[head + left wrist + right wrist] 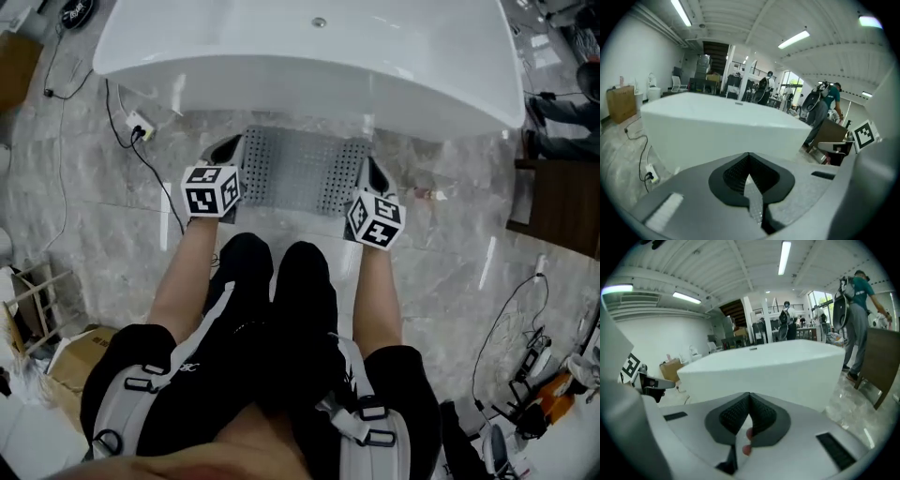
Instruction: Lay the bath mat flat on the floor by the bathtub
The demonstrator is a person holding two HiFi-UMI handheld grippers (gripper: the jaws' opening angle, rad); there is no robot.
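Note:
The grey perforated bath mat (300, 173) hangs stretched between my two grippers, just in front of the white bathtub (309, 47). My left gripper (228, 152) is shut on the mat's left edge. In the left gripper view a strip of the mat (755, 201) sits pinched between the dark pads of that gripper (749, 161). My right gripper (372, 171) is shut on the mat's right edge. The right gripper view shows a thin edge of the mat (742, 439) with pinkish dots, clamped in that gripper (749, 401). The tub (717, 126) fills the space ahead in both gripper views.
A power strip (139, 127) with black cables lies on the marble floor left of the tub. A cardboard box (70, 366) stands at the lower left, dark wooden furniture (562, 206) at the right. A person in a teal shirt (855, 315) stands beyond the tub.

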